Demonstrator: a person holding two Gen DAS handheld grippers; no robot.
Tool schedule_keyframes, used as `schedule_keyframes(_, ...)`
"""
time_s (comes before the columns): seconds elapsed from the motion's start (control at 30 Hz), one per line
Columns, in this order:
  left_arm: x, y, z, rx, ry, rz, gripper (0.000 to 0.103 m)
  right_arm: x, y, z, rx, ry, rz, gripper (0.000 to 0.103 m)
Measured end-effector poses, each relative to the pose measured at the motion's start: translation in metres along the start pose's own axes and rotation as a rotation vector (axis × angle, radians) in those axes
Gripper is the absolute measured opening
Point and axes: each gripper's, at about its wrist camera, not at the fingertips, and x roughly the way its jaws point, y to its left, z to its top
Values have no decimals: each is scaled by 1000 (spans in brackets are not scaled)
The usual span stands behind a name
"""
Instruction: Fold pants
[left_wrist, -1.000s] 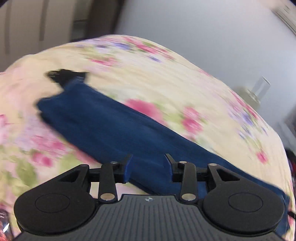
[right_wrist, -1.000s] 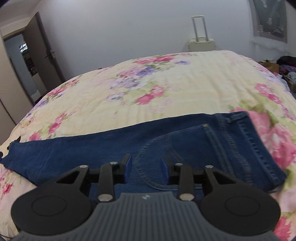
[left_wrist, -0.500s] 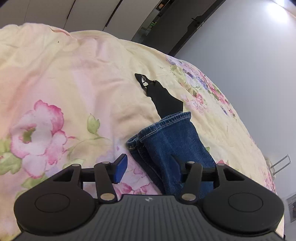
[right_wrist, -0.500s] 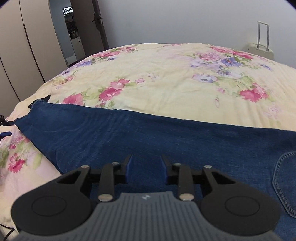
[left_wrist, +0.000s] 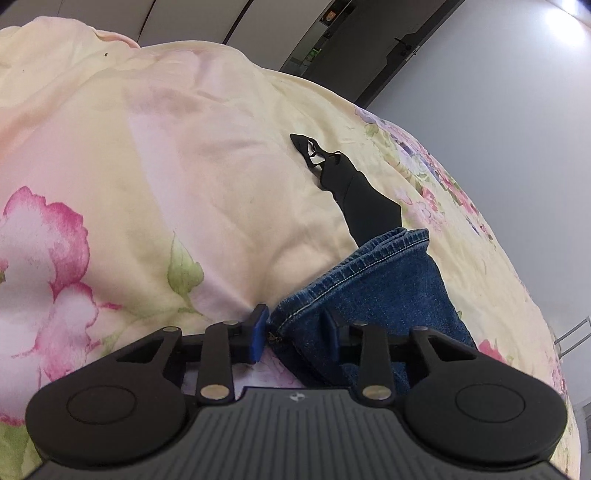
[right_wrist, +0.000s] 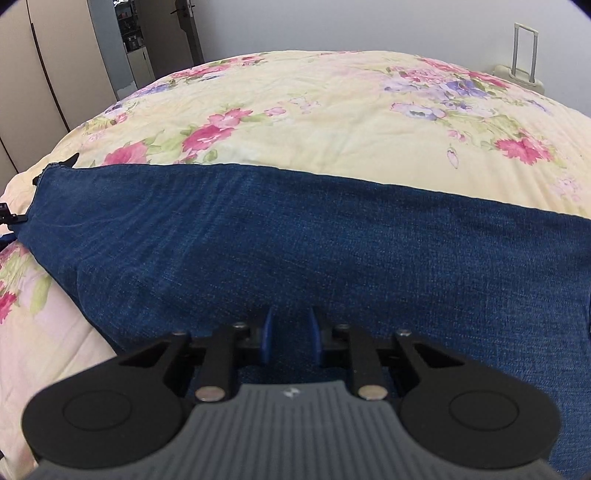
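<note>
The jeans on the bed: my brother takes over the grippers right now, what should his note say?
Left hand-held gripper: open, fingers either side of the jeans at the leg hem, not pinching yet.
Right hand-held gripper: open, low over the middle of the leg; contact unclear.
The jeans lie stretched flat across the flowery bedspread. A black thing lies just past the hem.
Done: jeans laid out long.
Left: probably grip the hem and fold it over toward the waist end, then smooth.
</note>
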Motion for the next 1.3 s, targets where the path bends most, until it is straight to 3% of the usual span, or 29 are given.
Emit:
schedule_keyframes(0.13,-7,-9,8,0,23,32,25,-3,-3,-2,28,-7,-6,15)
schedule_keyframes(0.3,-38,-30,18,5,-12,5,18,-18,-12,-10,64,-21,-13,17)
schedule_keyframes(0.43,-77,-83,18,120,-70,-35,18,-38,-20,-16,98,-45,-5,17)
schedule_keyframes(0.5,-98,-122,6,224,-119,-49,18,-50,-24,-19,114,-63,-2,17)
schedule_keyframes(0.7,-148,-247,-88,636,-232,-117,18,-88,-40,-30,187,-114,15,18)
schedule_keyframes(0.83,-161,-303,-170,871,-219,-154,18,-107,-50,-41,226,-129,24,18)
schedule_keyframes(0.93,-150,-328,-237,1034,-111,-156,18,-114,-59,-52,263,-120,10,20)
schedule_keyframes(1.07,-120,-325,-297,1106,170,-131,23,-118,-73,-69,338,-103,32,20)
schedule_keyframes(1.2,-109,-304,-297,969,451,-225,31,-120,-76,-82,354,-83,48,22)
schedule_keyframes(1.23,-111,-299,-290,931,485,-245,33,-120,-75,-84,349,-82,52,23)
schedule_keyframes(1.3,-120,-294,-274,905,478,-275,36,-119,-71,-83,334,-78,59,24)
